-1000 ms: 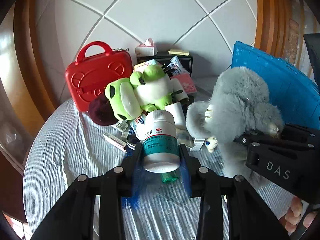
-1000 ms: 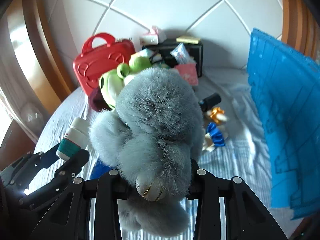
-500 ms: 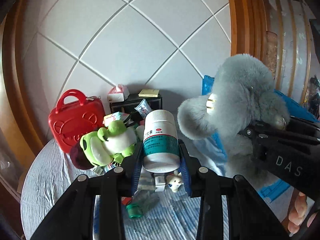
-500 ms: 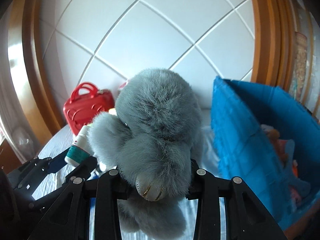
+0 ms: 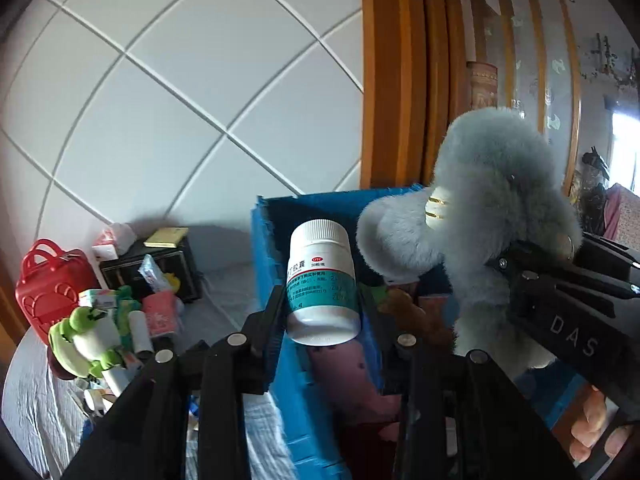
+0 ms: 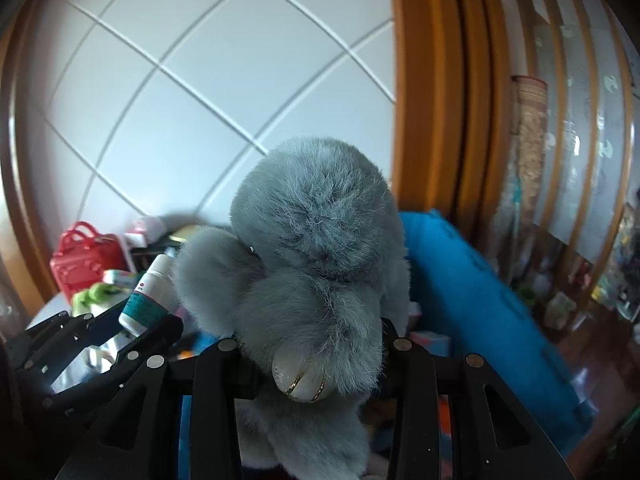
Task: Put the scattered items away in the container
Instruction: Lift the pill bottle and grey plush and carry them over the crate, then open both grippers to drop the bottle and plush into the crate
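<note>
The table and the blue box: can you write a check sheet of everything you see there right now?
Surface: striped cloth on the table.
Job's things: bottle and grey plush held over the blue box; toys already inside.
Clutter: frog, red case, black box, small packets.
Tongs: left tongs shut on bottle; right tongs shut on grey plush.
Cables: nothing seen.
Surroundings: tiled wall, wooden frame.

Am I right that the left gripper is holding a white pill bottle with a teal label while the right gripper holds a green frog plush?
Not quite: the right gripper holds a grey fluffy plush toy, as the right wrist view shows. The left gripper does hold the white pill bottle with a teal label.
</note>
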### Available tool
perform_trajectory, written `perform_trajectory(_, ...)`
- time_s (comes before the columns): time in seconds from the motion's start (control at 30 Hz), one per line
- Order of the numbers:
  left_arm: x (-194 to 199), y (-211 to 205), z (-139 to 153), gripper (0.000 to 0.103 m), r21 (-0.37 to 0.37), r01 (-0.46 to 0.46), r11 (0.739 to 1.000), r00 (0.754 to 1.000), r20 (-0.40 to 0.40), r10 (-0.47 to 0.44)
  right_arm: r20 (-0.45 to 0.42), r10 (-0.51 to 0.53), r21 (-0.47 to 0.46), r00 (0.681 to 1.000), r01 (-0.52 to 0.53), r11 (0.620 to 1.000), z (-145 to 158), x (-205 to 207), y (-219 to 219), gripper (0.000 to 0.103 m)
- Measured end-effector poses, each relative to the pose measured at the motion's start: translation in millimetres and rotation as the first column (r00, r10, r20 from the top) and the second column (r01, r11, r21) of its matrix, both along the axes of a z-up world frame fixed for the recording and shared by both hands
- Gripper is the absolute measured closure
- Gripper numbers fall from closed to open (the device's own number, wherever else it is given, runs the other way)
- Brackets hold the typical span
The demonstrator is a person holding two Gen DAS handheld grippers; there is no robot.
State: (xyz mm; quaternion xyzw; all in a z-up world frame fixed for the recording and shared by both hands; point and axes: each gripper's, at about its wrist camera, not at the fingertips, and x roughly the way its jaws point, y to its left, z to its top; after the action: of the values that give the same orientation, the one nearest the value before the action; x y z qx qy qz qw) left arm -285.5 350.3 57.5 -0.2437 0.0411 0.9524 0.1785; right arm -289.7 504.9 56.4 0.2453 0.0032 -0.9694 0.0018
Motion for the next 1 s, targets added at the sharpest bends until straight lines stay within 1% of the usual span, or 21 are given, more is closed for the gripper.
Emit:
perform_trajectory(0.1, -12.7, 54.4, -14.4, 0.069, -0.027, 0.03, 0.999, 0.994, 0.109, -0.027, 0.075, -0.021, 0.009, 0.997, 0.02, 1.0, -16.1, -13.2, 45.9, 0.067)
perform_trajectory(0.17, -20.9, 83.6, -28.6, 0.069, -0.051, 0.061, 0.997, 0.978, 0.2, -0.05, 0.141, -0.018, 0.005, 0.99, 0.017, 1.0, -33.0, -21.9, 63.7, 0.067)
perform_trajectory(0.23, -28.6, 110.5, -44.5, 0.069, -0.084, 0.089, 0.992, 0.955, 0.291, -0.061, 0.212, -0.001, -0.007, 0.977, 0.002, 1.0, -47.5, -31.1, 77.1, 0.067)
perform_trajectory(0.27, -31.7, 117.4, -51.8, 0.069, -0.097, 0.098, 0.99, 0.945, 0.321, -0.062, 0.239, 0.004, -0.006, 0.971, -0.002, 1.0, -54.4, -33.0, 82.6, 0.067)
perform_trajectory(0.3, -34.2, 126.3, -56.8, 0.069, -0.129, 0.102, 0.986, 0.935, 0.35, -0.051, 0.263, 0.008, -0.001, 0.965, -0.008, 1.0, -60.3, -34.3, 87.0, 0.067)
perform_trajectory(0.33, -35.4, 128.8, -57.3, 0.069, -0.119, 0.103, 0.988, 0.931, 0.36, -0.053, 0.288, 0.014, 0.004, 0.958, -0.016, 1.0, -65.2, -36.1, 91.1, 0.067)
perform_trajectory(0.37, -36.6, 129.1, -59.6, 0.069, -0.125, 0.106, 0.986, 0.923, 0.381, -0.051, 0.309, 0.02, 0.002, 0.951, -0.022, 1.0, -68.5, -37.2, 95.8, 0.067)
perform_trajectory(0.43, -37.9, 132.9, -66.0, 0.069, -0.112, 0.132, 0.985, 0.897, 0.436, -0.07, 0.344, 0.027, -0.003, 0.939, -0.028, 1.0, -72.4, -40.8, 106.2, 0.067)
perform_trajectory(0.47, -38.0, 135.1, -69.0, 0.069, -0.116, 0.139, 0.984, 0.889, 0.453, -0.072, 0.356, 0.026, 0.004, 0.934, -0.03, 1.0, -74.4, -42.1, 108.7, 0.067)
perform_trajectory(0.53, -37.9, 140.9, -76.1, 0.069, -0.148, 0.135, 0.98, 0.886, 0.461, -0.052, 0.38, 0.019, 0.028, 0.925, -0.032, 0.999, -78.2, -45.6, 110.6, 0.067)
perform_trajectory(0.6, -38.9, 146.9, -82.0, 0.069, -0.147, 0.134, 0.98, 0.864, 0.502, -0.043, 0.404, 0.016, 0.044, 0.915, -0.036, 0.998, -84.0, -48.8, 110.7, 0.067)
perform_trajectory(0.63, -39.9, 148.3, -83.4, 0.069, -0.149, 0.128, 0.98, 0.858, 0.513, -0.034, 0.415, 0.013, 0.046, 0.91, -0.035, 0.998, -87.8, -50.8, 111.5, 0.067)
perform_trajectory(0.7, -36.1, 144.9, -83.4, 0.069, -0.165, 0.122, 0.979, 0.861, 0.508, -0.021, 0.428, 0.017, 0.027, 0.903, -0.032, 0.999, -90.5, -52.8, 115.0, 0.067)
perform_trajectory(0.8, -33.2, 148.6, -84.1, 0.069, -0.196, 0.139, 0.971, 0.865, 0.501, -0.023, 0.429, 0.002, 0.041, 0.903, -0.022, 0.999, -92.3, -56.1, 118.2, 0.066)
perform_trajectory(0.87, -36.0, 145.5, -85.3, 0.069, -0.194, 0.141, 0.971, 0.866, 0.5, -0.026, 0.439, -0.002, 0.037, 0.898, -0.016, 0.999, -94.0, -57.3, 118.7, 0.066)
perform_trajectory(0.93, -40.9, 142.7, -88.5, 0.064, -0.186, 0.147, 0.972, 0.854, 0.519, -0.03, 0.448, -0.005, 0.031, 0.894, -0.01, 0.999, -95.0, -58.3, 120.5, 0.066)
perform_trajectory(0.97, -42.7, 141.6, -90.0, 0.056, -0.179, 0.151, 0.972, 0.848, 0.529, -0.034, 0.452, -0.005, 0.027, 0.892, -0.008, 1.0, -95.3, -58.7, 121.3, 0.066)
perform_trajectory(1.0, -43.1, 141.2, -88.7, 0.05, -0.172, 0.151, 0.973, 0.846, 0.531, -0.037, 0.457, -0.006, 0.023, 0.89, -0.005, 1.0, -95.7, -59.0, 122.1, 0.066)
